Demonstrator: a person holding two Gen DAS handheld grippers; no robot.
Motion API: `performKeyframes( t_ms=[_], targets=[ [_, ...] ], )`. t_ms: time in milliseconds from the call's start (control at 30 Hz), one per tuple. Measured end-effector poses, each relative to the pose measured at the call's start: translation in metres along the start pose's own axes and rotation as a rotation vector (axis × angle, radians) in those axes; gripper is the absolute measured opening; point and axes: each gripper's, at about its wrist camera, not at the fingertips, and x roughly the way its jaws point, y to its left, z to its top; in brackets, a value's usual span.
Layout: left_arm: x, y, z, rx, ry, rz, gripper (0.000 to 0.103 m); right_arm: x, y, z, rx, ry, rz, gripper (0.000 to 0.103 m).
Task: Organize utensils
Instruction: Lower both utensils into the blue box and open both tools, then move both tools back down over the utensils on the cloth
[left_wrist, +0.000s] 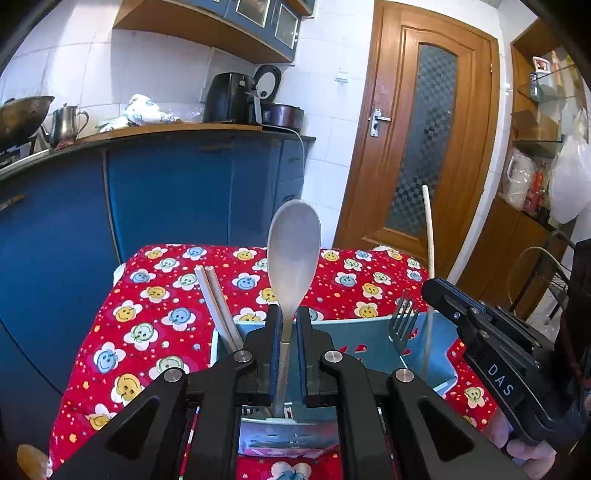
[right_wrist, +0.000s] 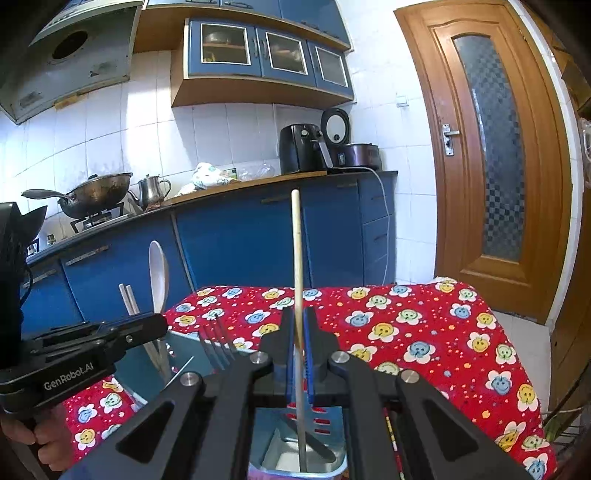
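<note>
My left gripper (left_wrist: 286, 325) is shut on the handle of a metal spoon (left_wrist: 293, 251), held upright with its bowl up over a light blue utensil holder (left_wrist: 354, 334). My right gripper (right_wrist: 298, 332) is shut on a pale chopstick (right_wrist: 297, 258), upright, its lower end inside a holder compartment (right_wrist: 280, 452). A fork (left_wrist: 403, 321) and a pair of chopsticks (left_wrist: 216, 299) stand in the holder. In the right wrist view the spoon (right_wrist: 159, 273), fork (right_wrist: 218, 345) and left gripper (right_wrist: 122, 332) show at the left.
The holder stands on a table with a red smiley-flower cloth (left_wrist: 155, 314). Blue kitchen cabinets (left_wrist: 166, 192) lie beyond, a wooden door (left_wrist: 424, 140) to the right. A wire rack (left_wrist: 546, 277) is at the far right.
</note>
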Motion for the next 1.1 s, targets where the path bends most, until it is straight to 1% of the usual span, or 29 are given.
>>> performKeyframes(
  t_ms=[167, 267, 300, 700, 900, 1100],
  targets=[
    [-0.006, -0.001, 0.000, -0.004, 0.007, -0.010, 0.013, -0.003, 0.001, -0.001, 0.017, 0.012, 0.016, 0.008],
    [-0.012, -0.004, 0.000, 0.002, 0.005, -0.019, 0.014, -0.007, 0.002, 0.000, 0.020, 0.011, 0.021, 0.015],
    [-0.014, -0.005, 0.000, 0.004, 0.005, -0.023, 0.014, -0.009, 0.003, 0.000, 0.022, 0.011, 0.024, 0.015],
    [-0.054, -0.013, -0.003, 0.026, 0.000, -0.055, 0.014, -0.044, 0.016, 0.005, 0.014, -0.005, 0.036, 0.015],
    [-0.074, -0.011, -0.011, 0.031, 0.028, -0.052, 0.014, -0.068, 0.023, 0.003, 0.015, 0.003, 0.037, 0.015],
    [-0.086, -0.008, -0.024, 0.024, 0.086, -0.042, 0.014, -0.088, 0.027, -0.004, 0.029, 0.035, 0.034, 0.015]
  ],
)
